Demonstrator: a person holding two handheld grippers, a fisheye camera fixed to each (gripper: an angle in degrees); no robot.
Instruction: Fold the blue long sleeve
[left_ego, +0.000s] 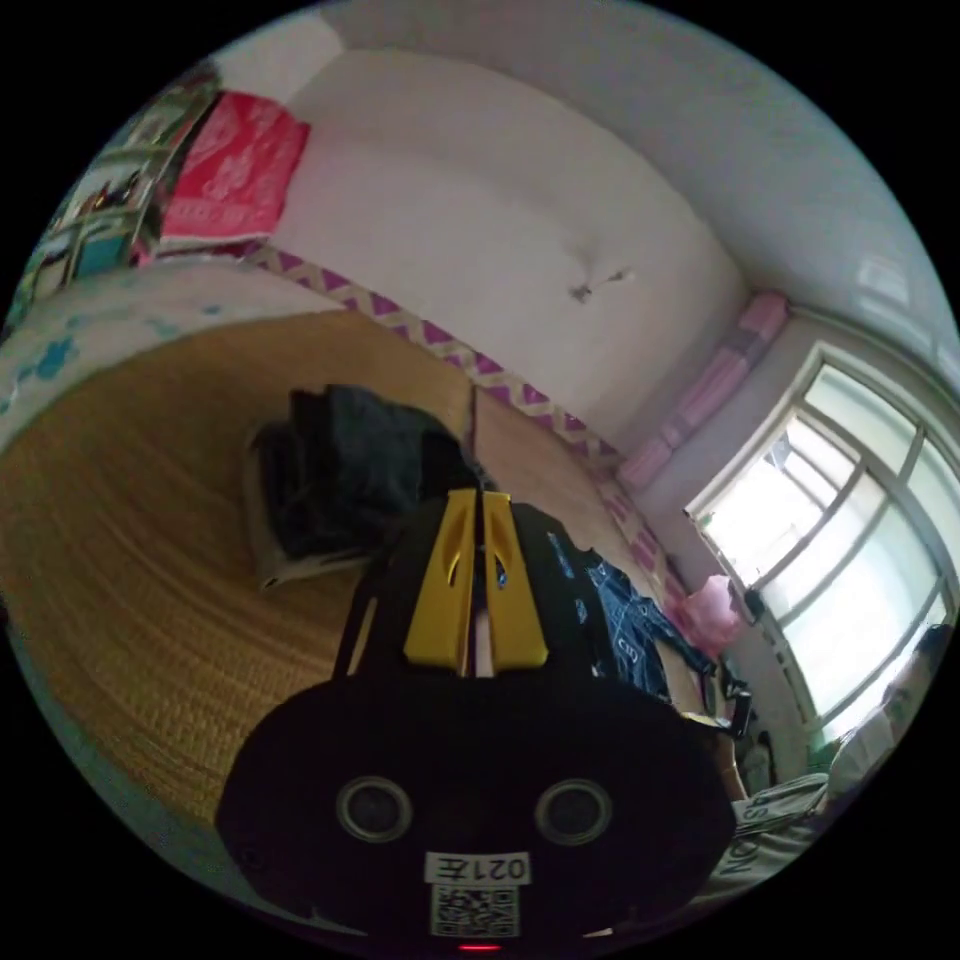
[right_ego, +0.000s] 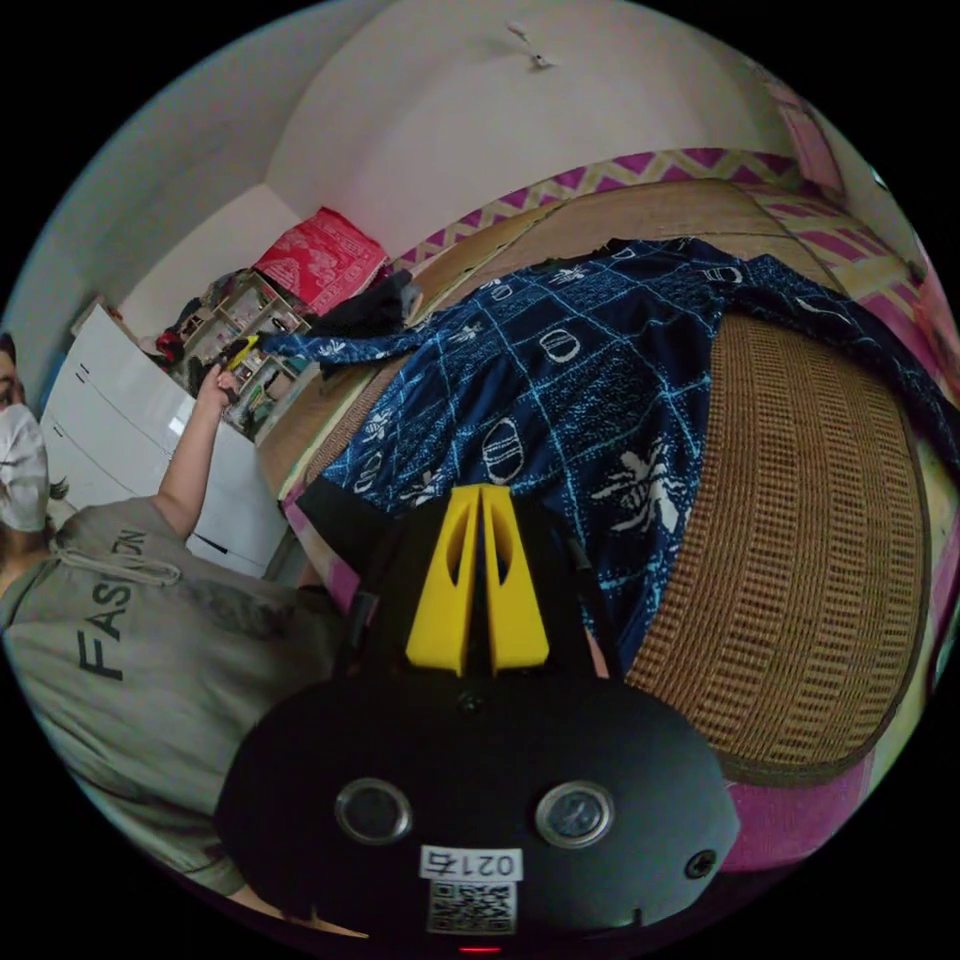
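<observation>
The left gripper (left_ego: 478, 497) has its two yellow jaws pressed together with only a thin seam between them. The right gripper (right_ego: 481, 490) likewise has its jaws closed, tips meeting. Off to the right gripper's left, the person's arm (right_ego: 190, 465) reaches up and away, the hand (right_ego: 213, 383) gripping the other tool (its yellow tip just visible).

The left tongs (left_ego: 477, 495) point across a bed covered by a woven straw mat (left_ego: 130, 560), their yellow jaws drawn close with only a thin slit between them. Beyond the tips lies a pile of dark folded clothes (left_ego: 345, 465). The blue patterned long sleeve (left_ego: 630, 625) lies beside the tongs, toward the bright window (left_ego: 850, 560). A red cloth (left_ego: 235, 170) hangs by the far wall.
</observation>
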